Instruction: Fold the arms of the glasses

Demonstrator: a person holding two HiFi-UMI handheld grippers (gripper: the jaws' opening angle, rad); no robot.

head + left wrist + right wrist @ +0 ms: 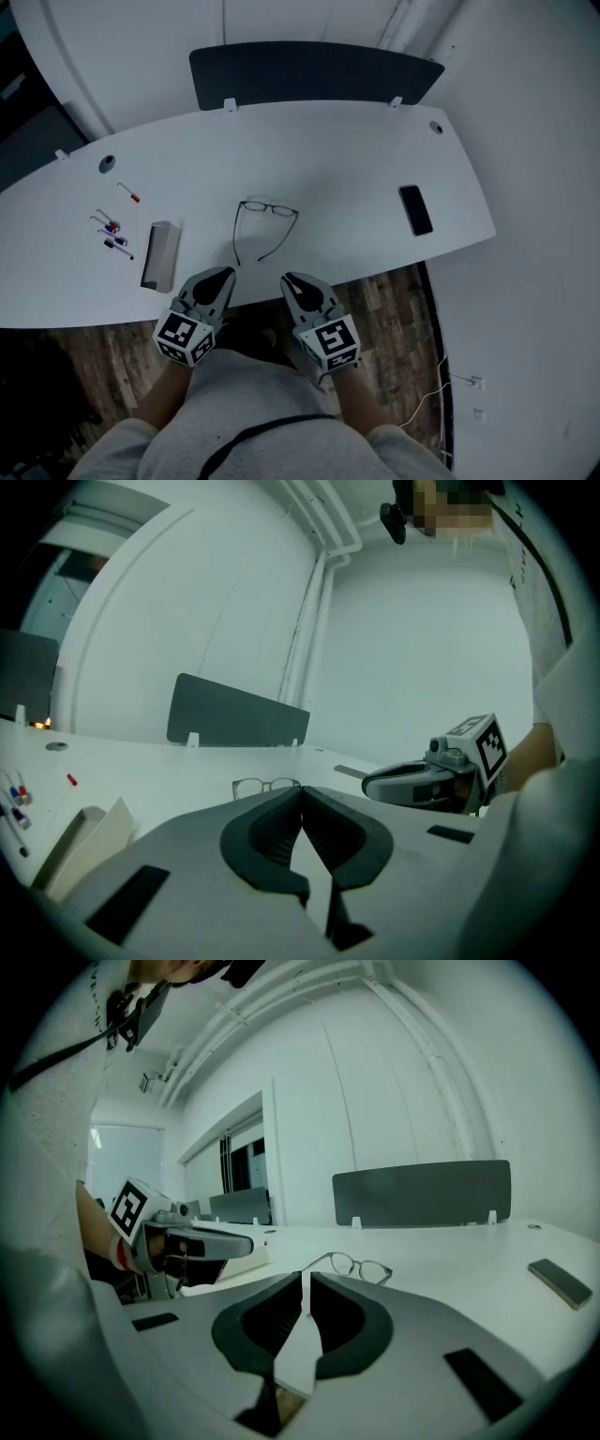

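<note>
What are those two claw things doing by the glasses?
A person holds a gripper in each hand. The left gripper and the right gripper are both shut and empty, at the near edge of the white table. The glasses lie just ahead of them, arms open, untouched. No folding has started.
</note>
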